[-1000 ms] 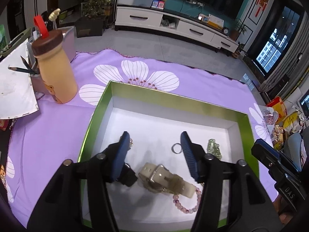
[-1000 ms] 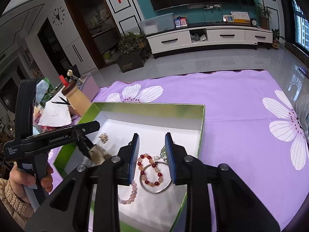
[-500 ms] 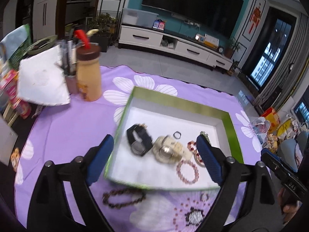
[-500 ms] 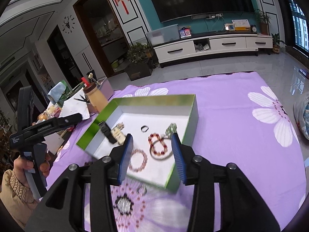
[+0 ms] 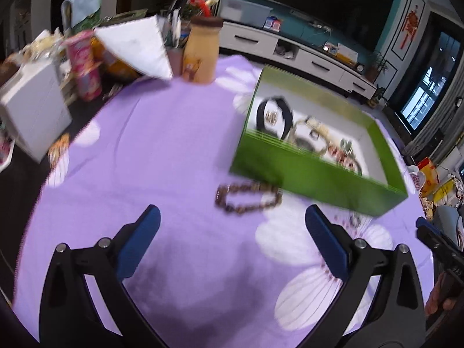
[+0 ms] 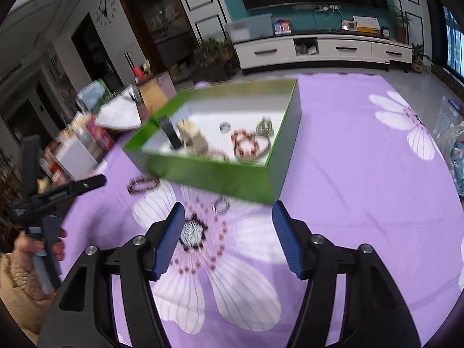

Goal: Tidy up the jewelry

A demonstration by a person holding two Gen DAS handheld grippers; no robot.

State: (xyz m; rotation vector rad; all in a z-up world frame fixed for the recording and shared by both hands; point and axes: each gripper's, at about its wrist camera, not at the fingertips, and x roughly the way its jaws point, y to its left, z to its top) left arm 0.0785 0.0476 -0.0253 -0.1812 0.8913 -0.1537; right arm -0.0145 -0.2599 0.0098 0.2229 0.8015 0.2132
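Observation:
A green box (image 5: 307, 177) with a white inside holds watches, bead bracelets and a ring; it also shows in the right wrist view (image 6: 220, 177). A dark brown bead bracelet (image 5: 248, 198) lies on the purple cloth just in front of the box, also in the right wrist view (image 6: 143, 184). A small silver ring (image 6: 221, 204) lies on the cloth near the box. My left gripper (image 5: 232, 243) is open and empty, short of the brown bracelet. My right gripper (image 6: 229, 239) is open and empty above the cloth's flower print.
A tan bottle (image 5: 201, 50), a pen holder, white paper (image 5: 139, 47), a pink can (image 5: 84, 69) and a white box (image 5: 32, 107) crowd the table's far left. The left gripper shows at the left of the right wrist view (image 6: 58, 194).
Both grippers have pulled back out of the box and opened wide. The view now takes in the cloth in front of the box, with the brown bracelet and the small ring.

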